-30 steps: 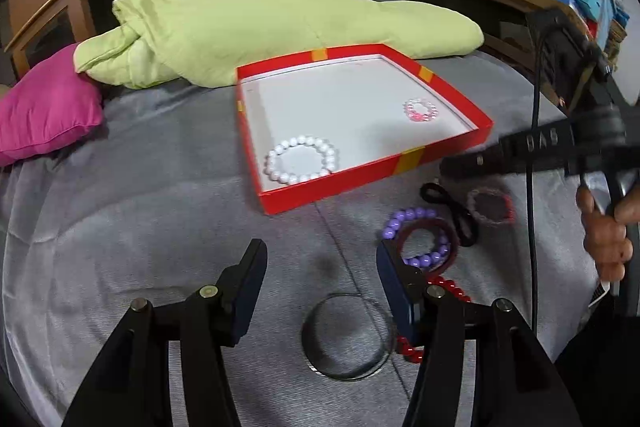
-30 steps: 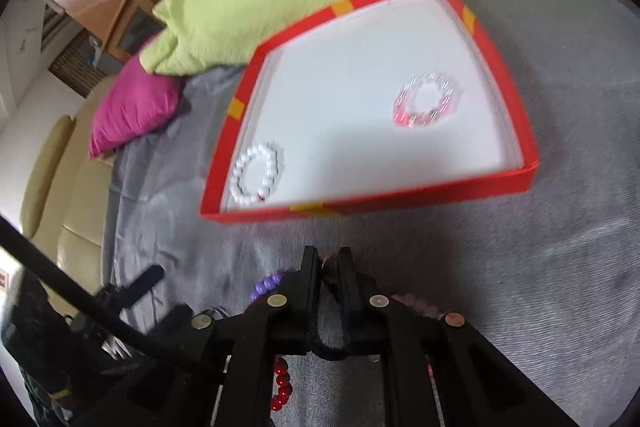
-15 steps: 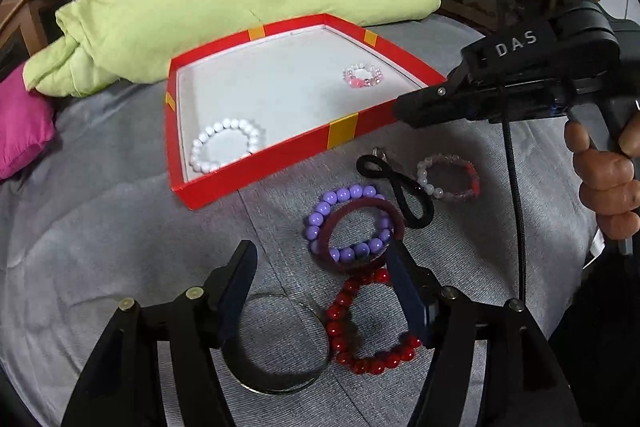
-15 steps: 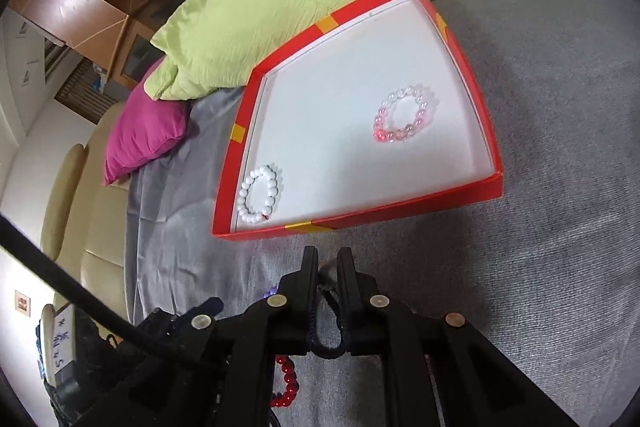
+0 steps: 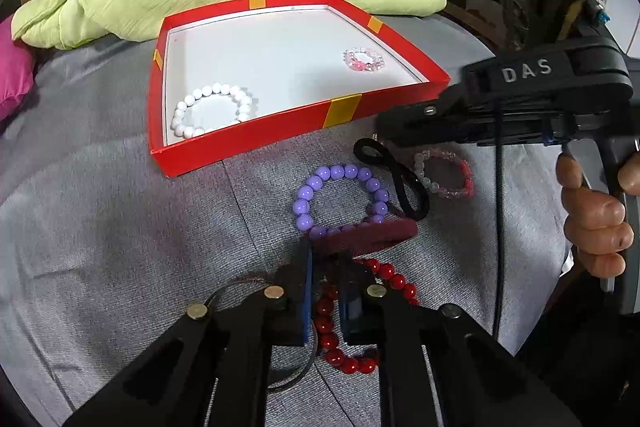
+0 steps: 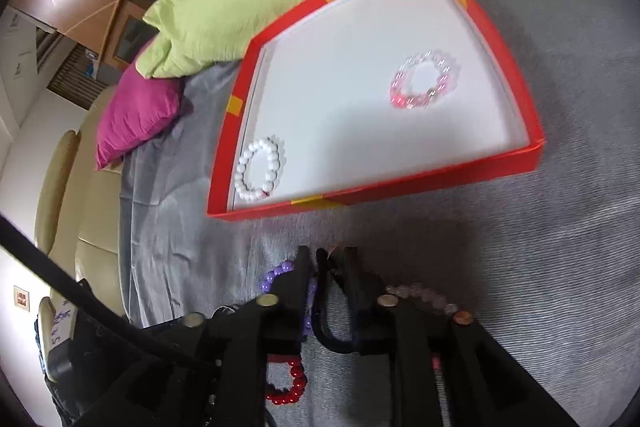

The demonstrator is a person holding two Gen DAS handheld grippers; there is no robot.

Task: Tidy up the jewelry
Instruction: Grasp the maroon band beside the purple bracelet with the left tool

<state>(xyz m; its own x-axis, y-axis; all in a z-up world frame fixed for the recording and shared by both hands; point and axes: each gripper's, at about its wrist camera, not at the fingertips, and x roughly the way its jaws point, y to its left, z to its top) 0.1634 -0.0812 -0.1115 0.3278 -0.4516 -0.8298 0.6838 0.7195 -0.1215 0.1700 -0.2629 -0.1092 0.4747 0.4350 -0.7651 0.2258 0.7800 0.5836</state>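
- Done: white bracelet (image 5: 212,111) and pink bracelet (image 5: 364,59) lie in red box (image 5: 256,135).
- Left: purple bracelet (image 5: 340,199), red bracelet (image 5: 360,311), others.
- Left gripper (image 5: 326,267) fingers just closed on maroon band (image 5: 368,237).
- Right gripper (image 6: 326,259) fingers just opening; black loop (image 6: 320,311) apparently between them.

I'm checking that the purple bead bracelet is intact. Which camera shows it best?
The left wrist view: the purple bead bracelet lies nearly whole on the grey cloth. The right wrist view shows only a few beads beside the right tool.

Thin ring (image 5: 288,367) half hidden, perhaps metal
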